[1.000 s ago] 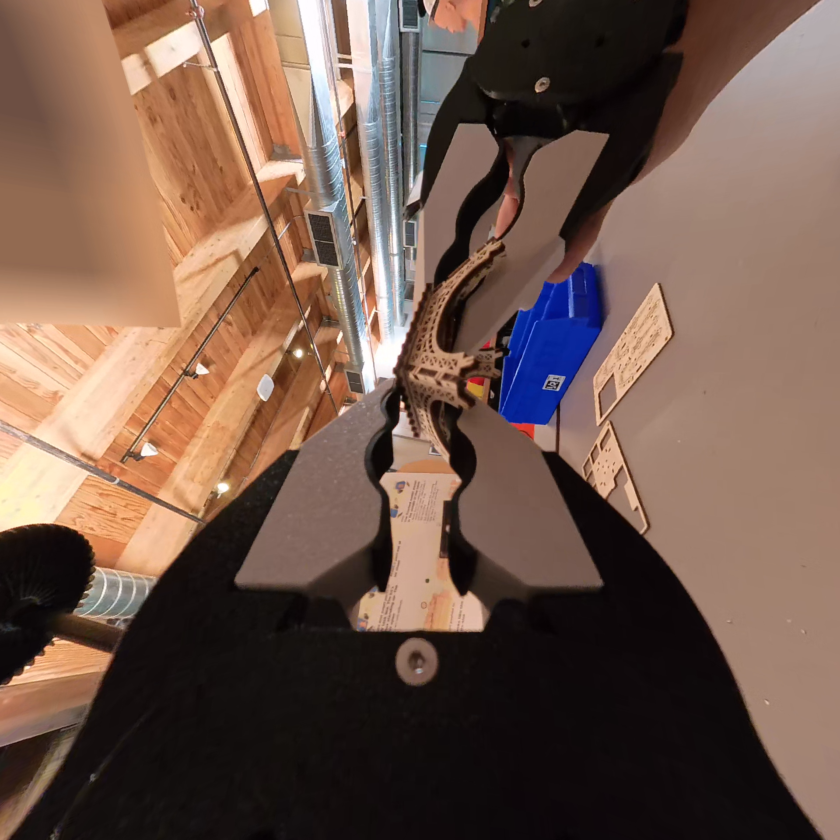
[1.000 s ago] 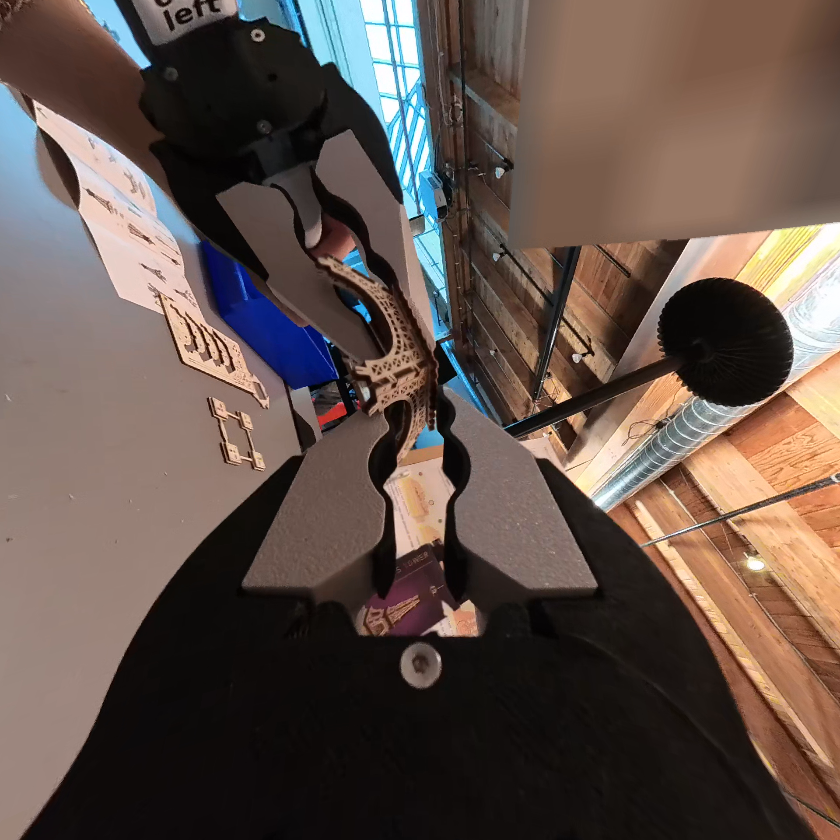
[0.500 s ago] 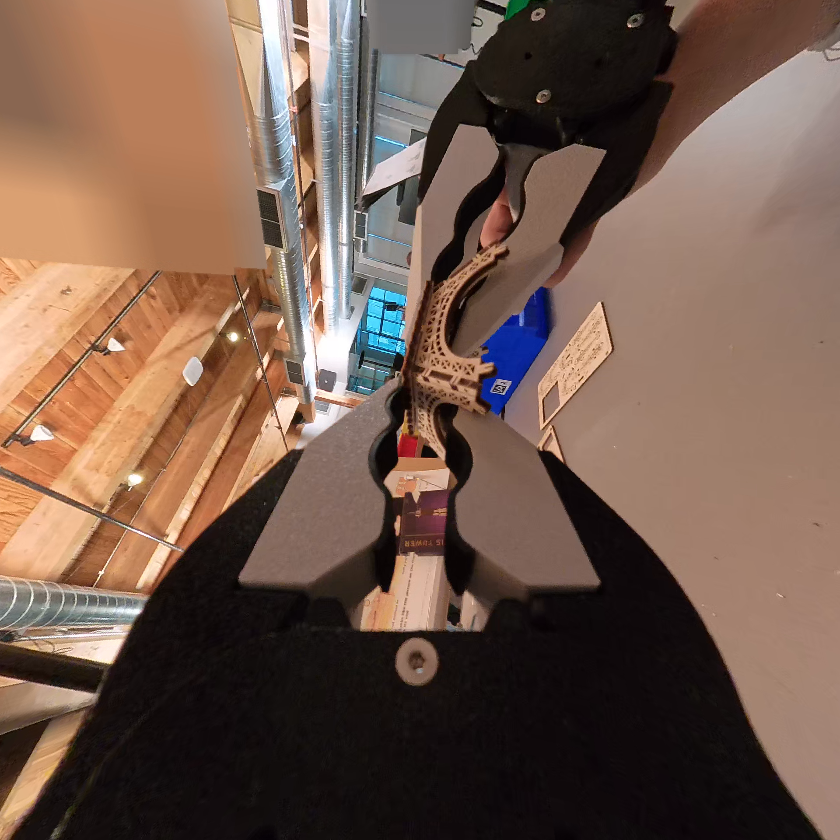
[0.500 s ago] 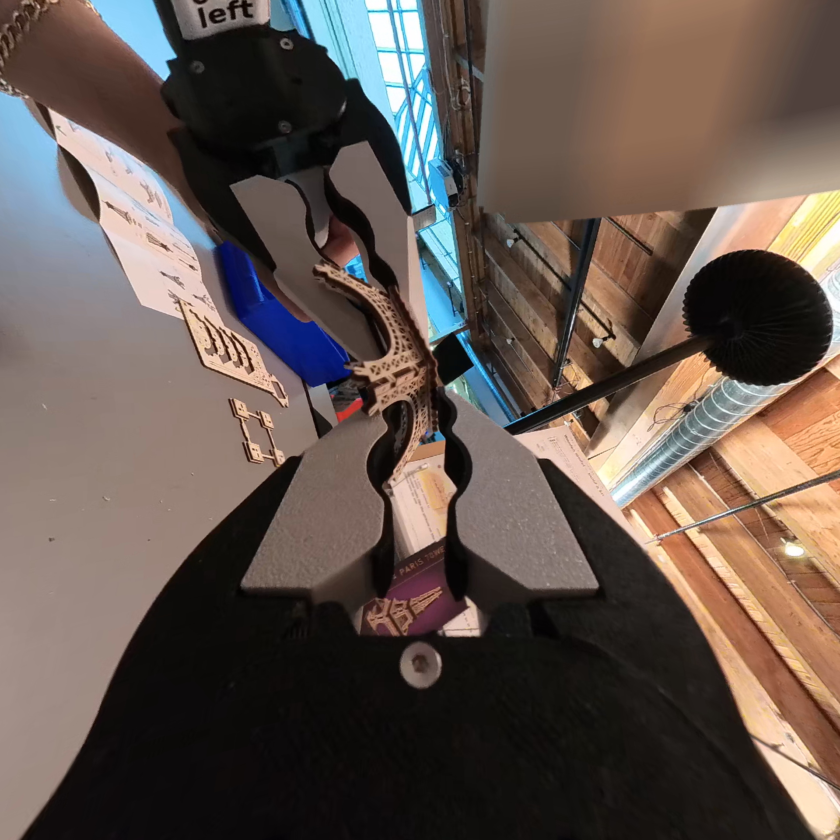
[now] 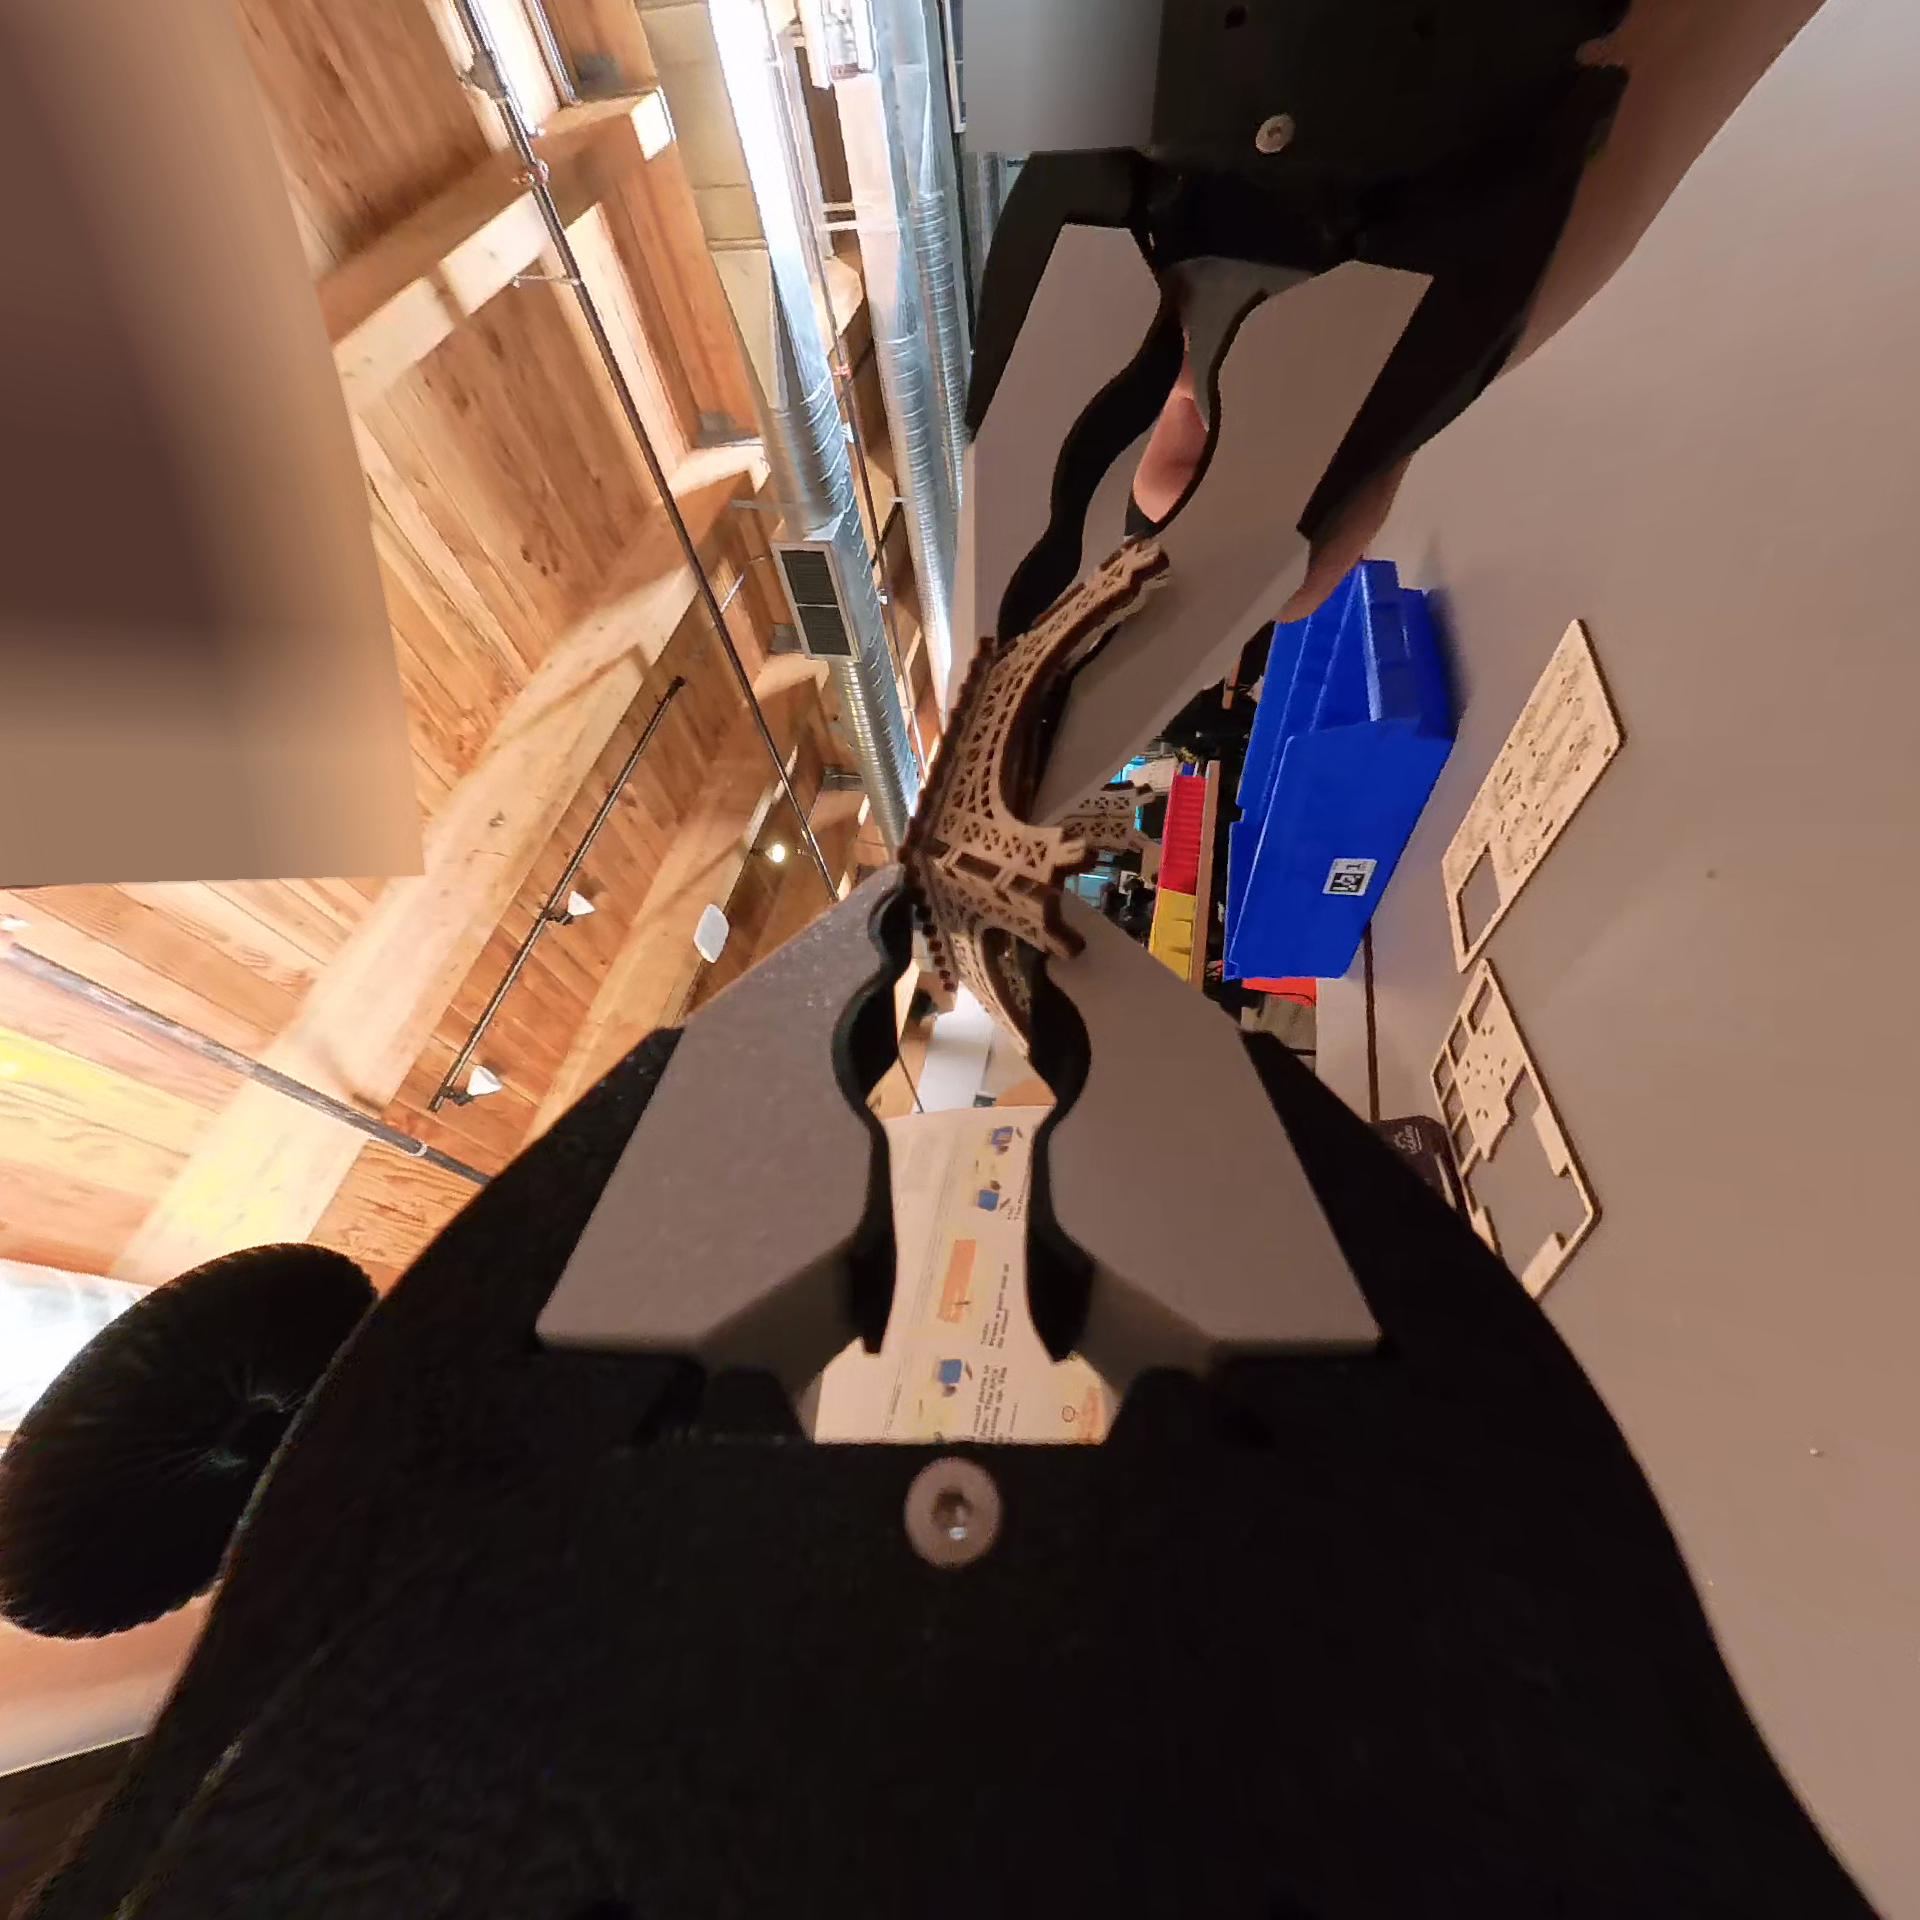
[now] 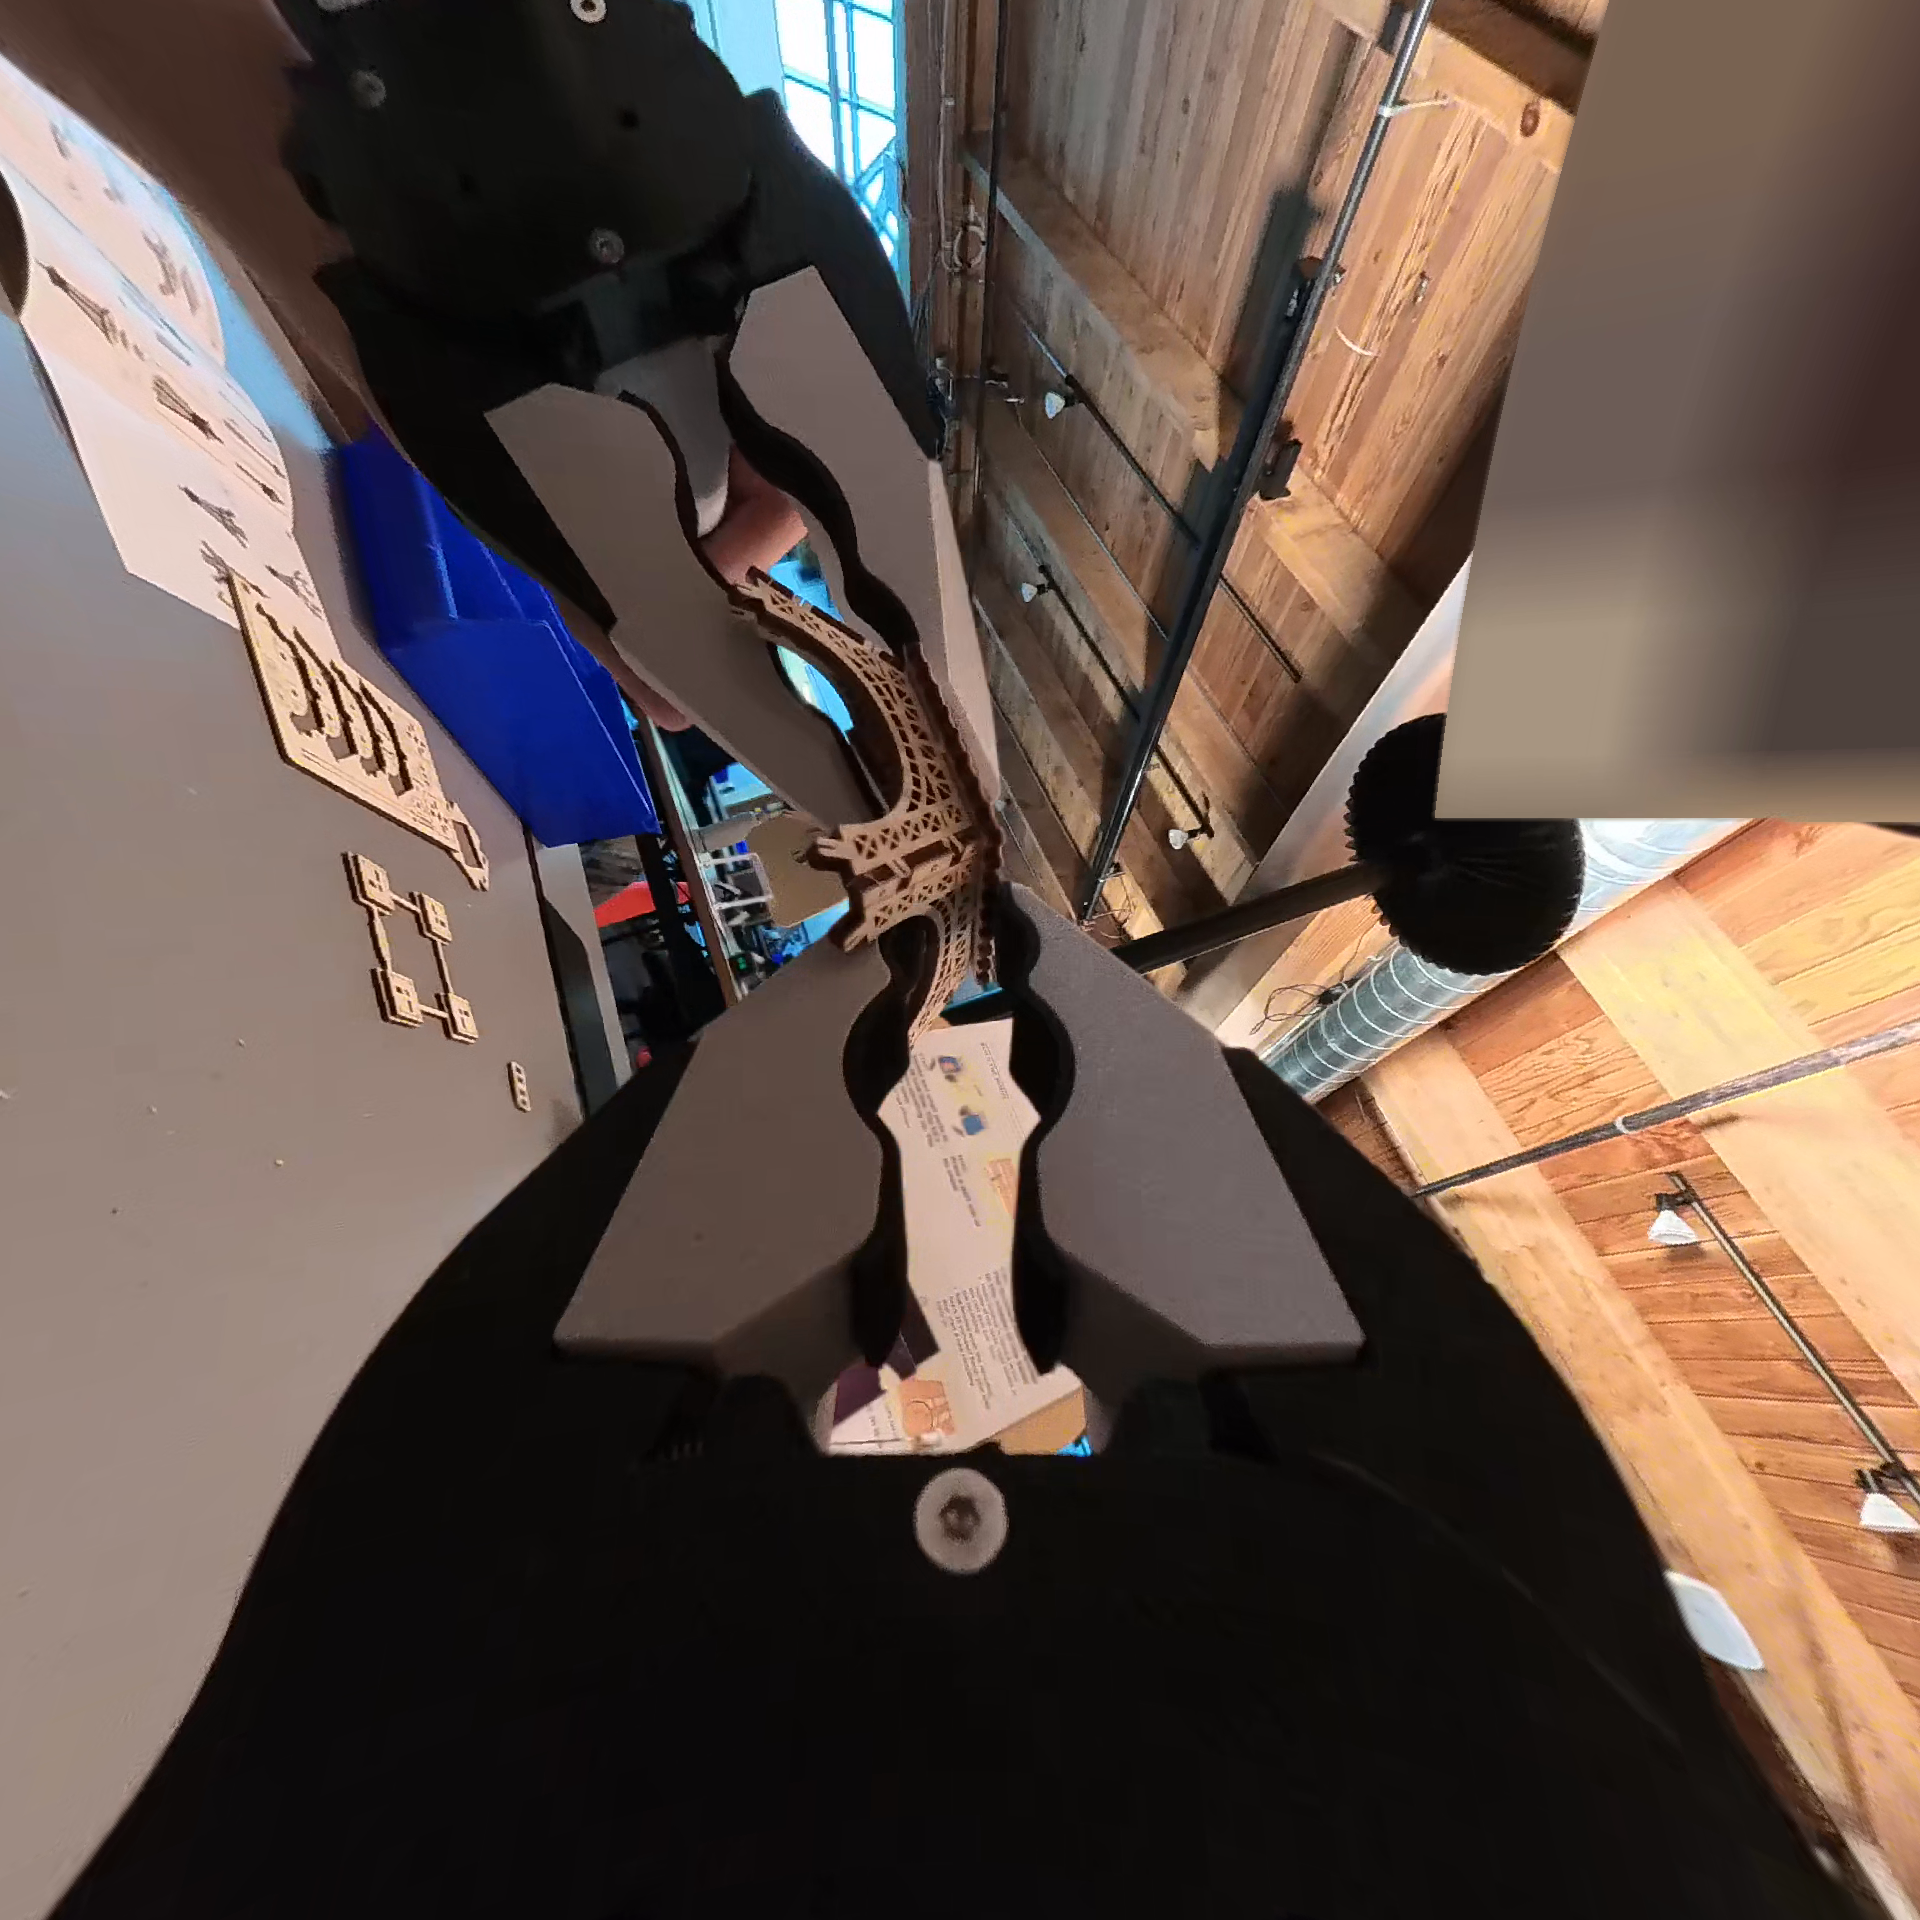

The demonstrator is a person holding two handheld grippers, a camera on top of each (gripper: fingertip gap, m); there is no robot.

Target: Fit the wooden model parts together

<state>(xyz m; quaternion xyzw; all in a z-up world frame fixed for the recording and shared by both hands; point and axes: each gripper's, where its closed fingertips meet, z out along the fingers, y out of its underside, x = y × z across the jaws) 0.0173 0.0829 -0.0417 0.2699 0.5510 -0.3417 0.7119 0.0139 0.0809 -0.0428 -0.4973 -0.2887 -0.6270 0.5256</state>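
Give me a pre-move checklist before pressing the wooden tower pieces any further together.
1. Left hand-held gripper clamped on the wooden tower model: ok.
2. Right hand-held gripper clamped on the model's other end: ok.
3. Model held in the air off the grey table: ok.
4. Joint between the parts fully seated: cannot tell, the fingers hide it.
5. Spare part sheets lying flat on the table, out of the way: ok.
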